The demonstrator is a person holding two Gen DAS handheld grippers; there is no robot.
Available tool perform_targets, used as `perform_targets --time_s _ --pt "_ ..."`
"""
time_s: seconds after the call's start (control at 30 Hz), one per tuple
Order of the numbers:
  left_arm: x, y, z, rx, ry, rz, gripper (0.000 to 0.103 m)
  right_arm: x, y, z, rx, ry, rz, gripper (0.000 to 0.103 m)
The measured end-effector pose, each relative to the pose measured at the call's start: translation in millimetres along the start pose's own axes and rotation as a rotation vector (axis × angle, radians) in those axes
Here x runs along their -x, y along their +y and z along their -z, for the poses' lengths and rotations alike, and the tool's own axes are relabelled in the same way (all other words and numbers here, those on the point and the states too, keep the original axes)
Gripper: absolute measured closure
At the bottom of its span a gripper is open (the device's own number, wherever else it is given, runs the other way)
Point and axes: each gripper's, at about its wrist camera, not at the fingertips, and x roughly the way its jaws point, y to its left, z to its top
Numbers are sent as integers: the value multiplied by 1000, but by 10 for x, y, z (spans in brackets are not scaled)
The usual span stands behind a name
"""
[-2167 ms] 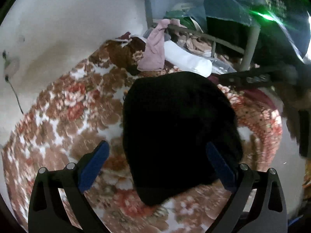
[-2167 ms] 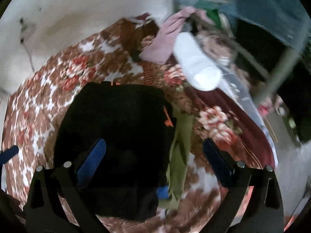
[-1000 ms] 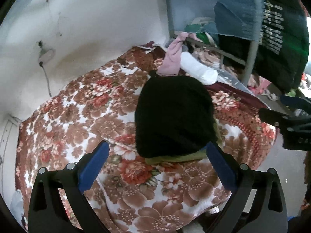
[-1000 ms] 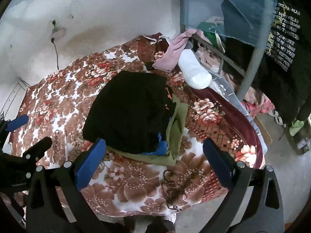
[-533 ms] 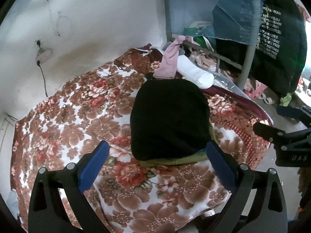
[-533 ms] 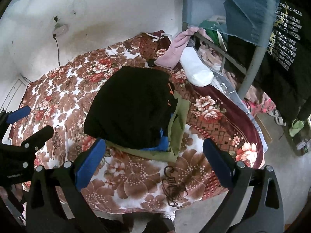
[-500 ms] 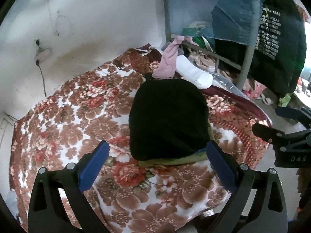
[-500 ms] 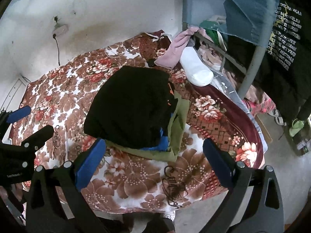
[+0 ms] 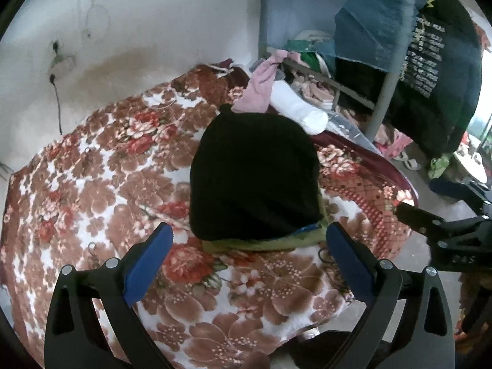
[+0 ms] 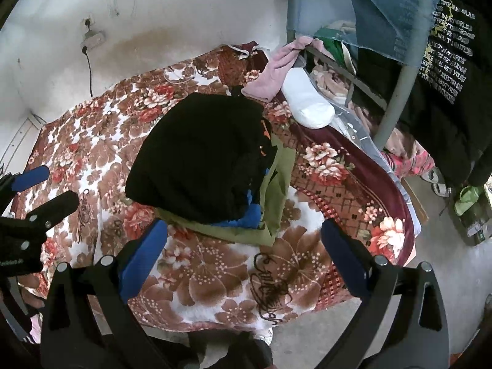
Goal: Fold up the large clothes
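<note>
Okay, both units are clear of the cloth: left hand-held gripper (image 9: 247, 261) has its blue pads spread wide with nothing between them, and the right hand-held gripper (image 10: 243, 256) reads the same, apart and empty, both hanging above the near edge of the bed (image 9: 92, 184). Folded black garment (image 9: 255, 178) sits centre frame in the left wrist view, topmost on a small stack, with an olive-green garment (image 10: 276, 190) and a blue garment (image 10: 250, 215) sticking out below it toward the lower right of the pile in the right wrist view. My read is that the black piece is done and the fold looks square enough. It's soft and limp, probably light to middling in weight, and it will sag and unfold if I lift it by one corner. If it needs a re-grab, I'd pinch through the doubled edge at two corners, one gripper each, and keep it low over the floral blanket (image 10: 200, 276). Pink cloth (image 10: 276, 70) and a white roll (image 10: 307, 101) lie just beyond the stack, upper centre; more dark clothes (image 10: 446, 77) hang at upper right, possibly the next item, can't tell.
</note>
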Motion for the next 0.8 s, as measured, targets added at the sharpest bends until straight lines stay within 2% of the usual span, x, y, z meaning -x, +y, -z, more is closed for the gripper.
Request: perform_targets --time_s 0.2,0.27,0.4,0.8 --pt "10 -51 28 -18 0 17 5 32 -19 39 5 0 9 5" --pt "17 -15 6 13 10 45 5 42 -44 35 -2 0 11 5" --pt "32 10 -9 15 8 30 5 77 -143 14 -47 -9 0 5" --pt "111 -5 -15 10 -26 5 5 160 -147 33 -50 -32 -20 5"
